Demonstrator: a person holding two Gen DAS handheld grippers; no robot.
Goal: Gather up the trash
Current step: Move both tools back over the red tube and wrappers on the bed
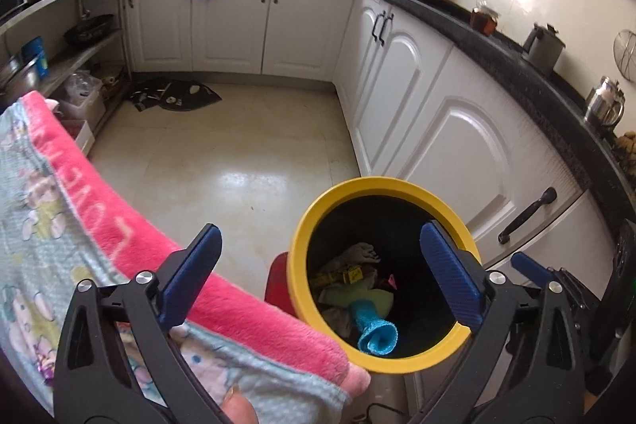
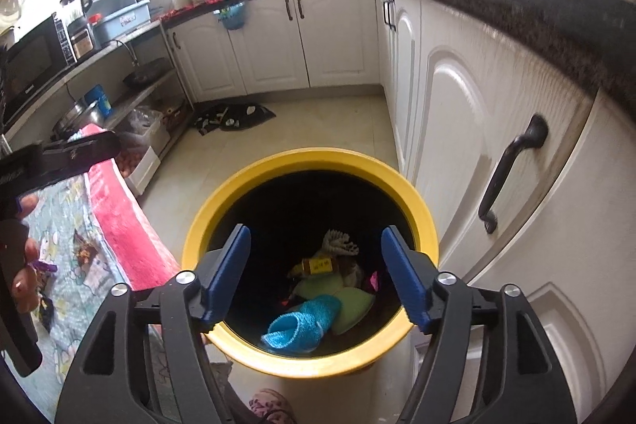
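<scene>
A yellow-rimmed trash bin (image 1: 377, 183) (image 2: 318, 155) with a black inside stands on the floor by the cabinets. In it lie a rolled blue cloth (image 1: 375, 334) (image 2: 302, 320), green sponges (image 1: 357, 295) (image 2: 349, 301), a small yellow box (image 2: 318, 265) and a whitish rag (image 2: 338, 241). My left gripper (image 1: 322, 237) hangs open above the bin's left side, nothing between its fingers. My right gripper (image 2: 317, 233) stands open straight over the bin's mouth, also empty. Small wrappers (image 2: 83, 251) lie on the blanket to the left.
A pink and pale-blue blanket (image 1: 119, 225) (image 2: 115, 217) covers a surface left of the bin. White cabinets (image 1: 457, 146) with a black handle (image 2: 508, 173) stand close on the right. A dark mat (image 1: 175, 94) lies on the tiled floor, and a metal shelf rack (image 1: 79, 58) stands far left.
</scene>
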